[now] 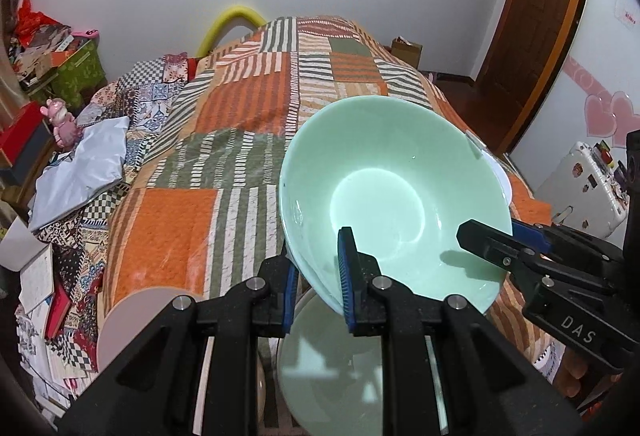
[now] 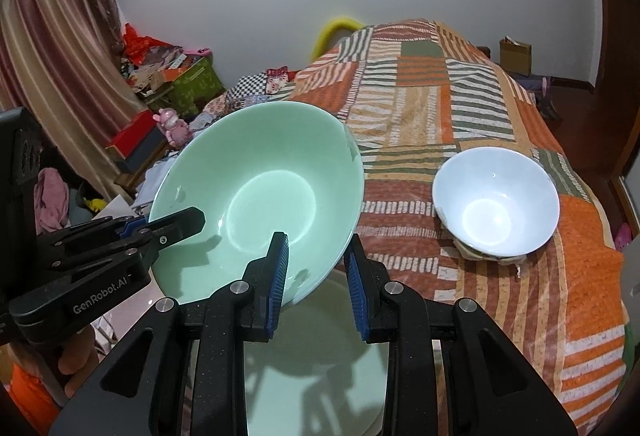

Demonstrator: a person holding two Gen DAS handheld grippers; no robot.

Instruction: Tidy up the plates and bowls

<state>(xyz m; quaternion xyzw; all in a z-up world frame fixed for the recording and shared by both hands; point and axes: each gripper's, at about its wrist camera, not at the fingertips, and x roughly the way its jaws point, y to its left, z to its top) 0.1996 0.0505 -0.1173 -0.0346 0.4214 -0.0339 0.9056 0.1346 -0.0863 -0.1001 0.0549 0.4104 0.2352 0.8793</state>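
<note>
A large pale green bowl [image 1: 394, 191] is held tilted above the patchwork bed. My left gripper [image 1: 318, 278] is shut on its near-left rim, and my right gripper [image 2: 316, 278] is shut on its near-right rim. Each gripper shows in the other's view, clamped on the bowl's edge: the right one in the left wrist view [image 1: 486, 242] and the left one in the right wrist view [image 2: 176, 226]. Under the bowl lies a pale green plate [image 2: 320, 368], also seen in the left wrist view [image 1: 328, 360]. A white bowl [image 2: 496, 201] sits on the bed to the right.
The patchwork quilt [image 1: 248, 107] covers the bed. A beige round plate edge [image 1: 132, 320] sits at the near left. Clutter, boxes and a pink toy [image 1: 62, 121] line the left side. A white suitcase [image 1: 588, 187] stands at right near a wooden door [image 1: 536, 15].
</note>
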